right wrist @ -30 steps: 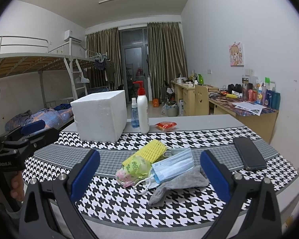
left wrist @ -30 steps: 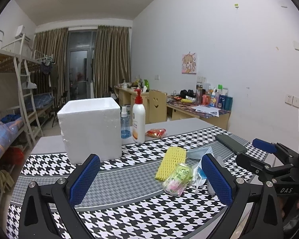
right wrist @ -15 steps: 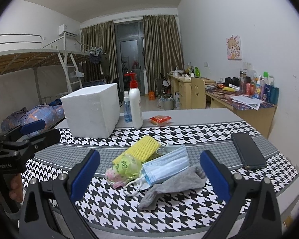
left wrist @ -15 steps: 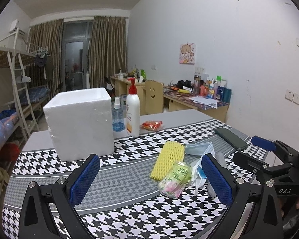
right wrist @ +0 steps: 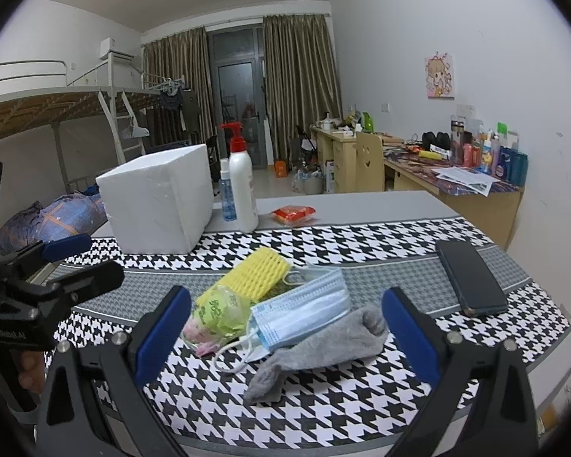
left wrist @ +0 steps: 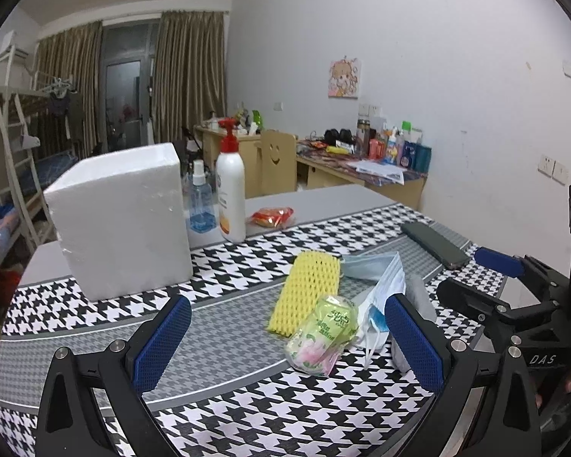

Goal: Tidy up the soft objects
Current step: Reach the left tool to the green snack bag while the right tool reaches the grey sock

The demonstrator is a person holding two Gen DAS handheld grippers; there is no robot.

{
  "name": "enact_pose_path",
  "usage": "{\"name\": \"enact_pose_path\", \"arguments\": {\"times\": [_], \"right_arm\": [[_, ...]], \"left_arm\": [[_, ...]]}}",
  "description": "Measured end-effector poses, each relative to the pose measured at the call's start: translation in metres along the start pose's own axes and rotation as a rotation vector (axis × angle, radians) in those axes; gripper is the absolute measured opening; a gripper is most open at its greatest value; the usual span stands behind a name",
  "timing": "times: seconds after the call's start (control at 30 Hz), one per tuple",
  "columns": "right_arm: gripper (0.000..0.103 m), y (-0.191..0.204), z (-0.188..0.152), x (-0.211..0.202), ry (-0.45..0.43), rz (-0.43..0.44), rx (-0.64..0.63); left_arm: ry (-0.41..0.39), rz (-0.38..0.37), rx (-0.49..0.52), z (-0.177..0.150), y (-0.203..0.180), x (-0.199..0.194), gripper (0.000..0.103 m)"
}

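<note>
Sock (right wrist: 323,346), mask (right wrist: 304,312) lie outside foam box (right wrist: 160,198), contents unseen, maybe empty; both grippers' jaws apart.

Dormitory room, bunk bed (right wrist: 57,106), cluttered study desks (right wrist: 456,186), curtains (right wrist: 300,76)

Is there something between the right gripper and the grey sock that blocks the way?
Nothing visible does. The right gripper is open, and the grey sock lies on the table just ahead of its fingers with no object in front of it. The blue face mask only overlaps the sock's far edge.
</note>
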State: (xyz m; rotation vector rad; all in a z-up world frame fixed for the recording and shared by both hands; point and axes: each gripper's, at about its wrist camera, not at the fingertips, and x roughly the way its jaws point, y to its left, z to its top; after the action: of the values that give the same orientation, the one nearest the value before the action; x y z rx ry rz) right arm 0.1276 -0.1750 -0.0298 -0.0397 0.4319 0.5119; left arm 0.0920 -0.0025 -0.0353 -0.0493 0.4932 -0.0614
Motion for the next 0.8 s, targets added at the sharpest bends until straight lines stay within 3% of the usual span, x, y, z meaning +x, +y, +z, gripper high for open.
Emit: {"name": "enact_pose_path", "arguments": {"times": [0.8], "right_arm": [[0.102,-0.016,-0.011,0.027,0.100,-0.024,0.037]], "left_arm": [[0.148,-0.009,0.045,-0.014,-0.009,0.063,0.102]]}}
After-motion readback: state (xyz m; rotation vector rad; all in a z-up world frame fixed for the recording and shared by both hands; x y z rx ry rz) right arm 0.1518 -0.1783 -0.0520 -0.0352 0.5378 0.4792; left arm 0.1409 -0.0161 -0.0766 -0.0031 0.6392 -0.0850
